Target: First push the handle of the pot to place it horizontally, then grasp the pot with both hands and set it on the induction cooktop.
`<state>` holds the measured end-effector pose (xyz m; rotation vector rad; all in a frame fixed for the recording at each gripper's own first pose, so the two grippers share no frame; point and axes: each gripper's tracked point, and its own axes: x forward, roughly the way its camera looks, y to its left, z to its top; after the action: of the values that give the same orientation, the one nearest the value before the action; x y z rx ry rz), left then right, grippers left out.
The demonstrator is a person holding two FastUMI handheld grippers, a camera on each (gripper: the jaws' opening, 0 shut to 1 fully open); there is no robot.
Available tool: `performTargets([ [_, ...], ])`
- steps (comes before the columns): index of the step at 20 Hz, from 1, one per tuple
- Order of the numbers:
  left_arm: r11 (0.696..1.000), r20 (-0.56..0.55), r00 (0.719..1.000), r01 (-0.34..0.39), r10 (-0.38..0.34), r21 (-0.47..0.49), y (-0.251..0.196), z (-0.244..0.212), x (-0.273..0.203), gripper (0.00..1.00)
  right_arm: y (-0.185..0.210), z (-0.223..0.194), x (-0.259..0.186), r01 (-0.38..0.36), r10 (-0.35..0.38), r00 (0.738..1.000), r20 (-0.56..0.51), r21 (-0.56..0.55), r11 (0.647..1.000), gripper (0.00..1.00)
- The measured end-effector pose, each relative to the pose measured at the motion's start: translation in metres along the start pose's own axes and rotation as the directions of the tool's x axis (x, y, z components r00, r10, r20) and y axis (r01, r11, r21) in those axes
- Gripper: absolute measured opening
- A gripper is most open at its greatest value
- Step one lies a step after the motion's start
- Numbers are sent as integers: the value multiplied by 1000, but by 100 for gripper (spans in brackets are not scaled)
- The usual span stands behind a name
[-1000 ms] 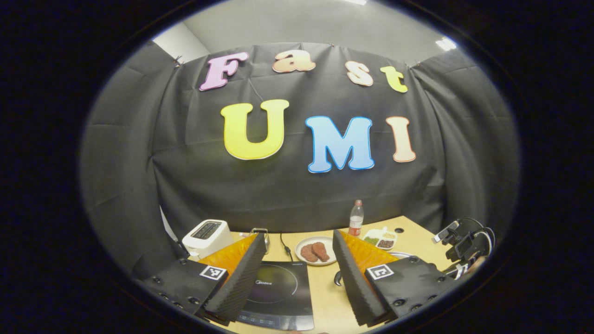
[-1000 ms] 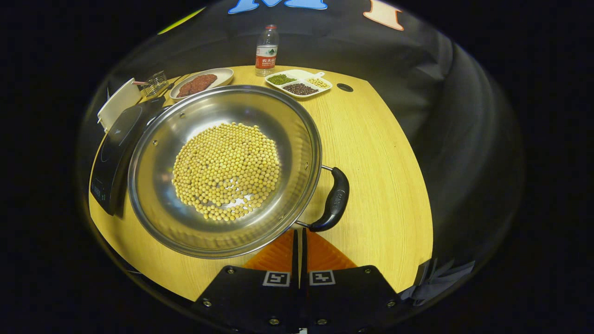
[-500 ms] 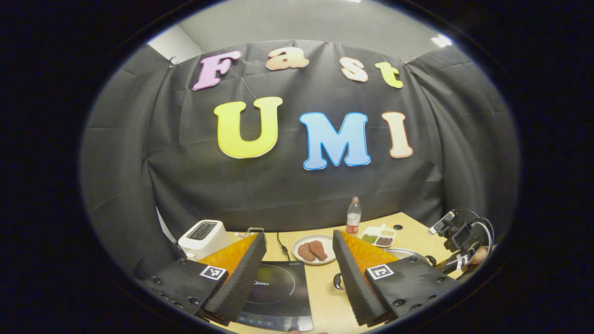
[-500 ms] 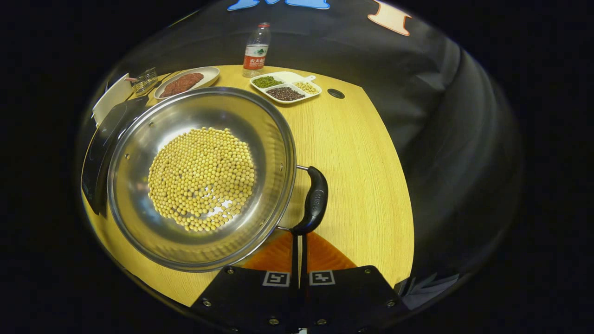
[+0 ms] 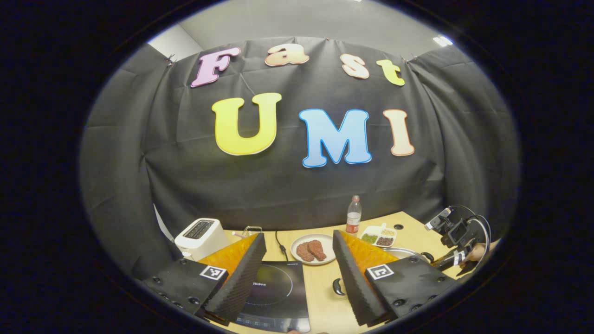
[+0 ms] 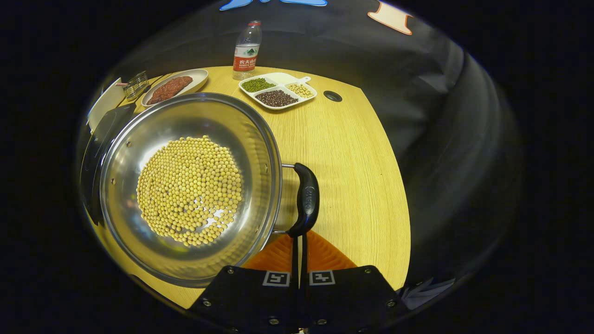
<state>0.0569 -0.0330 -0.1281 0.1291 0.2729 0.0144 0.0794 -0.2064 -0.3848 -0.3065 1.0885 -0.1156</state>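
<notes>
right gripper (image 6: 299,239): fingers closed together, nothing between them; tips touch the near end of the pot's handle.
pot: wide shiny steel pot (image 6: 185,185) on the wooden table (image 6: 352,157), ahead-left of the right fingers; a layer of small yellow beans (image 6: 190,190) covers its bottom.
handle: curved black handle (image 6: 306,199) on the pot's right side, directly ahead of the right fingertips, lying across their line.
left gripper (image 5: 299,273): fingers spread wide, holding nothing, raised over the table.
cooktop: flat black induction cooktop (image 5: 278,297) on the table, between the left fingers towards the left one; in the right gripper view its edge (image 6: 95,144) shows past the pot's far-left rim.
pot from left: rim (image 5: 403,253) and second black handle (image 5: 337,286) show just beside the left gripper's right finger.
other gripper: right gripper (image 5: 457,241), hand on it, far right of the left fingers.
background: white plate of brown meat (image 5: 313,249) ahead between the left fingers; white toaster (image 5: 199,236) beyond the left finger; clear plastic bottle (image 6: 245,44) and white divided dish of beans (image 6: 276,90) far ahead of the right fingers.
</notes>
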Motion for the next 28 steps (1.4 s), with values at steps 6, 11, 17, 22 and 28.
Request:
performTargets([
  [6, 1000, 3, 1000, 18, -18, -22, -2, -2, -1, 95, -2, 2, -6, -11, 9, 999, 33, 58, 998, 1],
  [11, 994, 11, 996, 93, -93, -55, -8, -5, -5, 95, -4, 10, -59, -50, 16, 982, 187, 174, 983, 24],
  [17, 979, -15, 985, 171, -174, -115, -42, -24, -5, 97, -4, 19, -106, -117, 36, 944, 328, 230, 966, 98],
  [22, 979, -159, 971, 157, -176, -128, -77, -82, 25, 95, -5, 29, -98, -158, 72, 930, 361, 213, 964, 99],
  [28, 980, -344, 921, 140, -181, -140, -110, -159, 64, 98, 0, 46, -64, -193, 130, 929, 347, 153, 969, 99],
])
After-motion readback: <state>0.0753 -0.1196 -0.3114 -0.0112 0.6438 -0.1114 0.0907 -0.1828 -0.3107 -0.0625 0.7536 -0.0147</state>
